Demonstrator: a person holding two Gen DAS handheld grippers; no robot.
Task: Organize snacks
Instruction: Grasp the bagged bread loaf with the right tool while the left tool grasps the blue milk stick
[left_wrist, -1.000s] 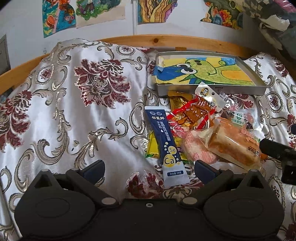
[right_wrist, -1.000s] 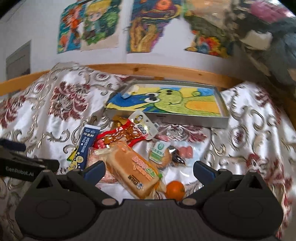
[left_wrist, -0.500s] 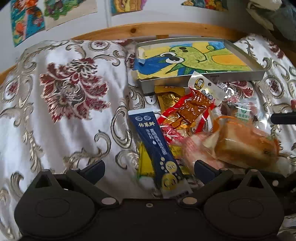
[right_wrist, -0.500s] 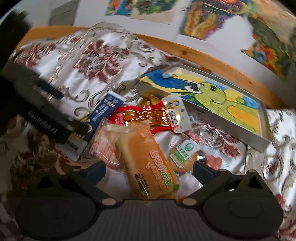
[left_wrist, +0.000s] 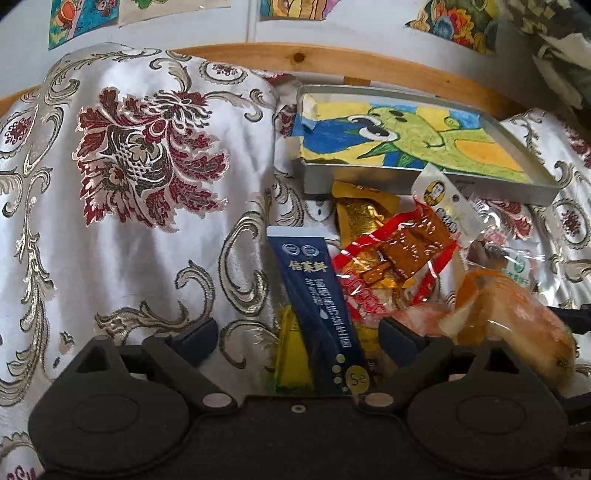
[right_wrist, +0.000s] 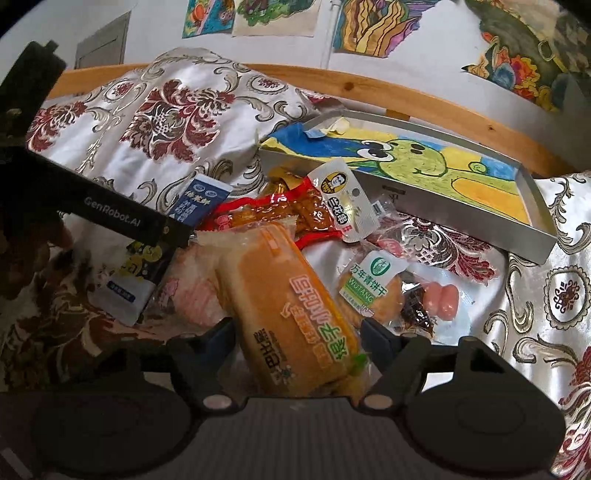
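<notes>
A heap of snack packs lies on a floral satin cloth in front of a metal tray lined with a green cartoon drawing. My left gripper is open and low over the heap, its fingers either side of a dark blue sachet and a yellow packet. My right gripper is shut on an orange bread pack, with both fingers pressing its sides. The bread pack shows blurred at the right of the left wrist view.
A red tofu pack, a gold packet, a green-label biscuit, a sausage pack and a pink pack crowd the heap. A black casing marked GenRobot.AI crosses the left. A wooden rail runs behind.
Both grippers came forward and down onto the heap. The right fingers narrowed onto the bread pack. The left fingers stayed spread as the blue sachet came between them.
</notes>
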